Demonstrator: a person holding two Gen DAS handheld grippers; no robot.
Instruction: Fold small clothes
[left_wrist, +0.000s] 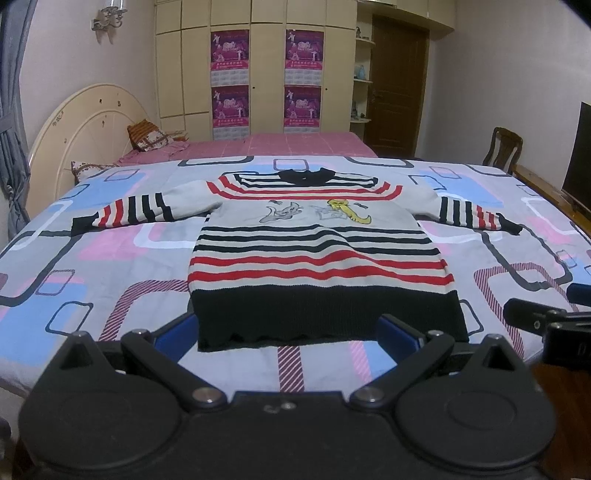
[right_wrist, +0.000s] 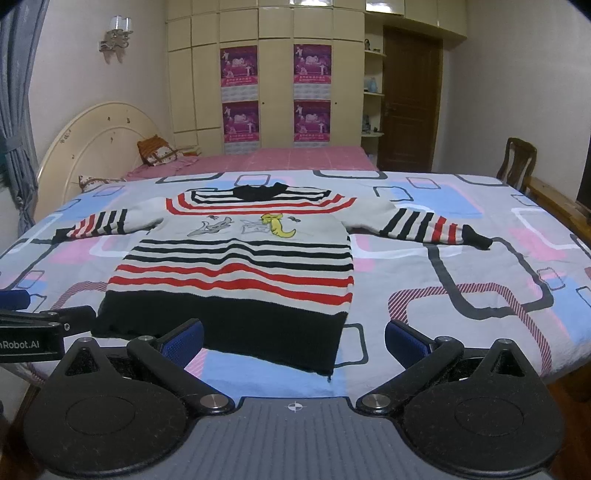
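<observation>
Left wrist view shows the left gripper (left_wrist: 286, 332) with its blue-padded fingers (left_wrist: 173, 334) spread wide and holding nothing, poised at the near edge of the bed, one on either side of the black ribbed hem of the small knitted sweater with grey, red and black stripes (left_wrist: 314, 254). In the right wrist view the right gripper (right_wrist: 293, 341) is likewise spread apart and empty, its blue-padded fingers (right_wrist: 404, 341) hovering near the hem's right corner; the left one overlaps the hem in the picture, but I cannot tell whether it touches the cloth.

The sweater lies face up and flat in the middle of the bed, hem toward the near edge, black collar toward the far edge, both sleeves stretched straight out toward the left and right edges. No fold shows in it, so the task seems to be at its very start: the laying-out is done, while sleeves and body are still to be folded.

The knit looks thick and soft, with a ribbed dark band at hem, cuffs and collar and a cartoon print across the chest; the hem edge waves slightly. Under it is a smooth printed bedsheet with grey, blue and pink rounded rectangles (left_wrist: 110, 258), which looks taut with few wrinkles.
</observation>
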